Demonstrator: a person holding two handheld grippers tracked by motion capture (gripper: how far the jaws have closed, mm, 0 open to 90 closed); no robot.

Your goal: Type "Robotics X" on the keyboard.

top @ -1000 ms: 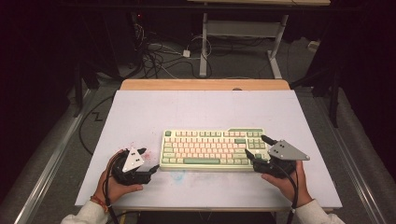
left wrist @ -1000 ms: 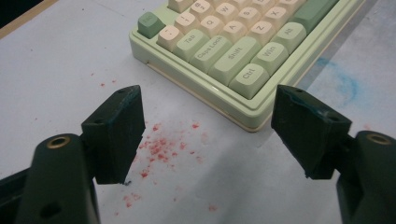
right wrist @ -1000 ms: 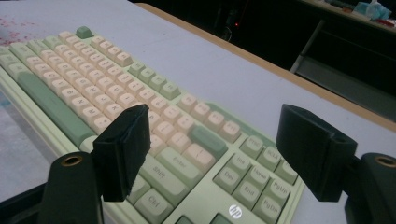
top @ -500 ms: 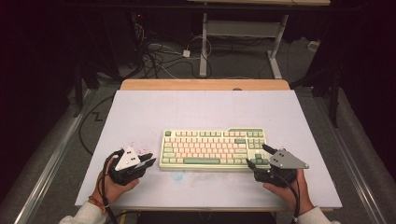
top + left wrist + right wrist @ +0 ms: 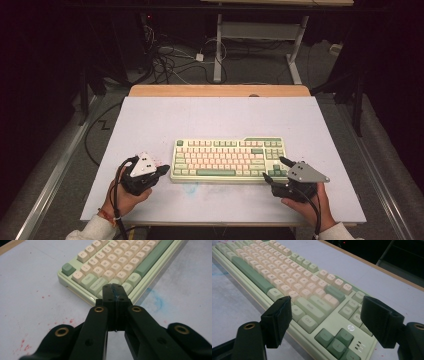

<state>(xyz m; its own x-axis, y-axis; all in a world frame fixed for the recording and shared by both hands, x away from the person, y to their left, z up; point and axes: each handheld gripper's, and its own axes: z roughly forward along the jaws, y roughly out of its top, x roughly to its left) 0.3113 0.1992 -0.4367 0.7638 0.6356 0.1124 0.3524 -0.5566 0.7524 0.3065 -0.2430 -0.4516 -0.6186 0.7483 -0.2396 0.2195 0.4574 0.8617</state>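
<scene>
Keyboard (image 5: pixel 229 159) lay near bench (image 5: pixel 215 115) front edge | my left tool (image 5: pixel 115 293) had just closed empty at its left corner | right tool (image 5: pixel 325 315) stood open | advice: press keys gently, tips vertical.

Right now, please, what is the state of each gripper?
Left gripper: jaws have just been closing, now shut, nothing between them, beside the keyboard.
Right gripper: open, holding nothing, over the keyboard's corner.
</scene>
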